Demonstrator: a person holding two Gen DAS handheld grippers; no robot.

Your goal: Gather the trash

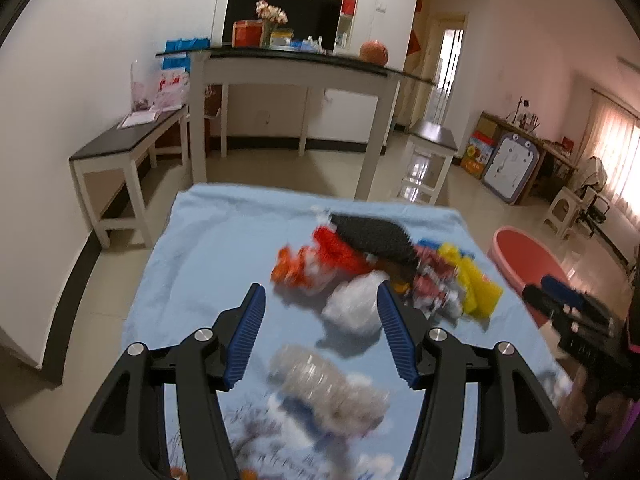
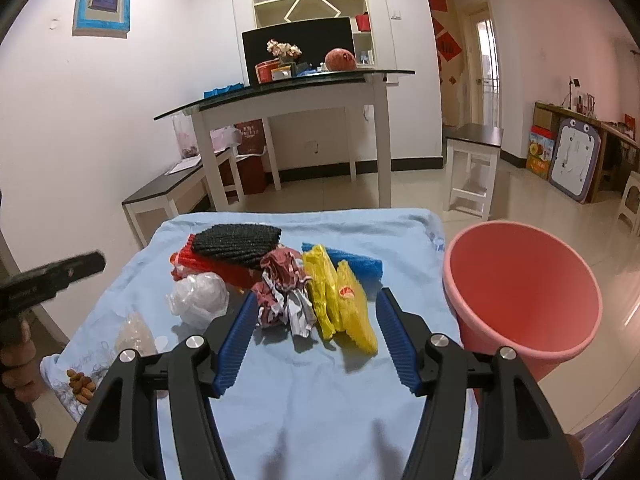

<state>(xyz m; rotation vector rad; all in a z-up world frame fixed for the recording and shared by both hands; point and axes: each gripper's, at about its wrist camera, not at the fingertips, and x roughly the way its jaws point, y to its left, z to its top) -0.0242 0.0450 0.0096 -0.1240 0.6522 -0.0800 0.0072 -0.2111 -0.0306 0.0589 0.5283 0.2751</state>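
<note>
From the left wrist, the left gripper (image 1: pixel 320 300) is held apart above the blurred white plastic wad (image 1: pixel 354 304); a light wad could be nudged away. From the right wrist, the right gripper (image 2: pixel 316 308) is spread before the crumpled wrapper (image 2: pixel 282 288) and yellow bags (image 2: pixel 340 300); the pink bucket (image 2: pixel 520 300) beside the table could be knocked.

Both wrist views face forward over the trash pile (image 2: pixel 280 280), left one seemingly nearer, blurred

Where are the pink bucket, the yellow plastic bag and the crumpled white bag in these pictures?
pink bucket (image 2: pixel 520 280): right wrist view, on its inner wall.
yellow plastic bag (image 2: pixel 340 300): right wrist view, on its middle near the red logo.
crumpled white bag (image 2: pixel 200 298): right wrist view, on its centre.
</note>
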